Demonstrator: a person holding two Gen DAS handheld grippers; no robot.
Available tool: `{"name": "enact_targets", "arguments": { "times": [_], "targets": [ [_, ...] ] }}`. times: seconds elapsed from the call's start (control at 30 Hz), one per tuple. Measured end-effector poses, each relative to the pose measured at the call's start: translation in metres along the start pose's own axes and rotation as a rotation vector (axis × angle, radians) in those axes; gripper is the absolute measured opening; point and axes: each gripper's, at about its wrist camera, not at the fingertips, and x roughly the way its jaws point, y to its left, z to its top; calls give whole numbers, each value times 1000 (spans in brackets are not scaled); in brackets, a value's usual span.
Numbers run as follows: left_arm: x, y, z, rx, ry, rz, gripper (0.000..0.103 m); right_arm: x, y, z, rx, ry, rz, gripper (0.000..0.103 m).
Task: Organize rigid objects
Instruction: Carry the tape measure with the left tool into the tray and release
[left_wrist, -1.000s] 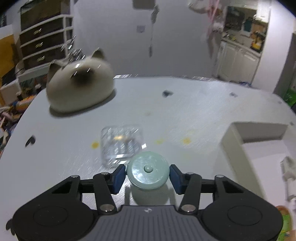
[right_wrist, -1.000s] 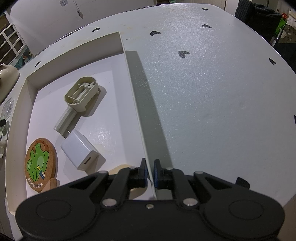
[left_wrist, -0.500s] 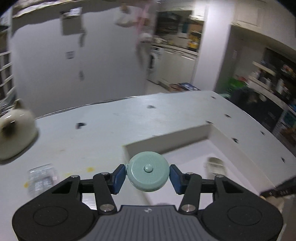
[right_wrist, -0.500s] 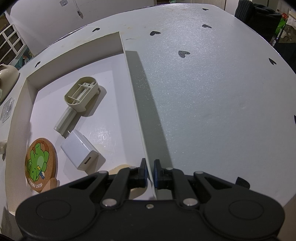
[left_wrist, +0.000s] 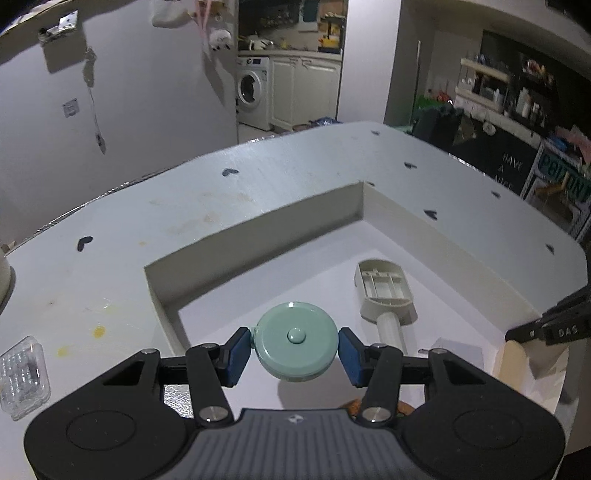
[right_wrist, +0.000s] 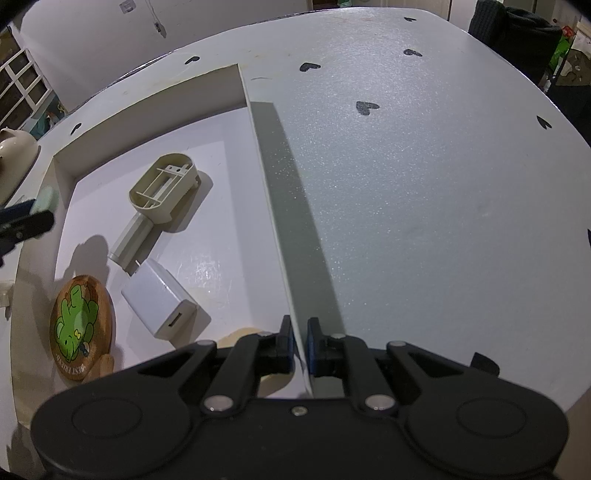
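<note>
My left gripper (left_wrist: 295, 347) is shut on a round pale-green tape measure (left_wrist: 295, 345) and holds it above the near left corner of the white box (left_wrist: 258, 230). In the right wrist view the left gripper's tip (right_wrist: 26, 221) shows at the box's left wall. My right gripper (right_wrist: 300, 341) is shut on the box's right wall (right_wrist: 273, 206). Inside the box lie a beige plastic handle piece (right_wrist: 162, 195), a white charger (right_wrist: 159, 299) and a round cork coaster with a green frog (right_wrist: 79, 332).
A clear plastic case (left_wrist: 22, 373) lies on the white table (left_wrist: 110, 258) left of the box. A cream cat-shaped object (right_wrist: 14, 147) sits at the far left. The table carries small black heart marks (right_wrist: 365, 107). Kitchen shelves and a washing machine stand beyond.
My left gripper has swung right with the tape measure, from over the clear case near the cat object to over the box. The right gripper has kept its hold on the box wall.
</note>
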Motion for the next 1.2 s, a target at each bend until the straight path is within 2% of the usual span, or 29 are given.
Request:
{"name": "enact_targets", "arguments": {
  "times": [0.2,0.27,0.33,0.57,0.63,0.93,1.2],
  "targets": [
    [10,-2,1,2,14,3,53,0,-1,0,-1,0,1,9],
    [12,-3,1,-4,32,9,63,0,0,0,-1,0,1,9],
    [12,-3,0,-10,35,8,78,0,0,0,-1,0,1,9],
    [10,-4,-4,-10,59,-13,89,0,0,0,-1,0,1,9],
    [9,-5,-5,-12,59,-15,95,0,0,0,0,0,1,9],
    [-1,-9,-7,-13,50,-33,103,0,0,0,-1,0,0,9],
    [-28,-9,-9,-37,10,-39,103,0,0,0,0,-1,0,9]
  ]
}}
